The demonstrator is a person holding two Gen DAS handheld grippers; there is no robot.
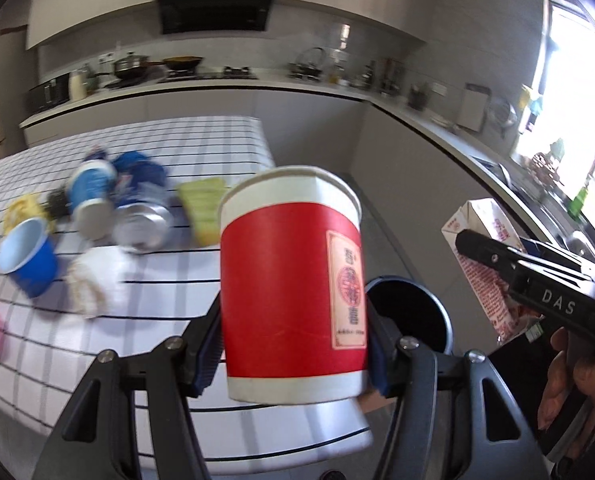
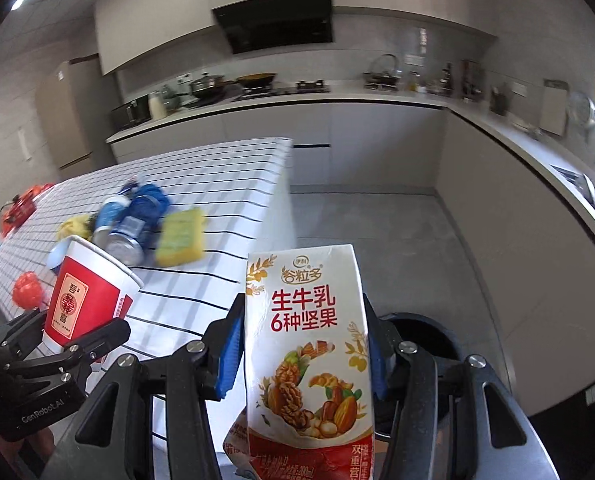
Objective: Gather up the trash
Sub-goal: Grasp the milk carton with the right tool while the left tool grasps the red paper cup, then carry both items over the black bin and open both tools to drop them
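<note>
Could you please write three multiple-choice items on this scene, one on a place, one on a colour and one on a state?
1. Where is the dark round bin?
A. On the checked table
B. On the floor beside the table
C. On the kitchen counter

2. What colour is the band on the paper cup in the left gripper?
A. Red
B. Green
C. Black

3. What is the right gripper doing?
A. Open, holding nothing
B. Shut on a sponge
C. Shut on the milk carton

Answers: 1 B, it stands below the table edge; 2 A, a red band between white rims; 3 C, both pads press the carton's sides.

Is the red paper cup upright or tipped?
Upright: the red paper cup, clamped in the left tool, has its rim on top.
</note>
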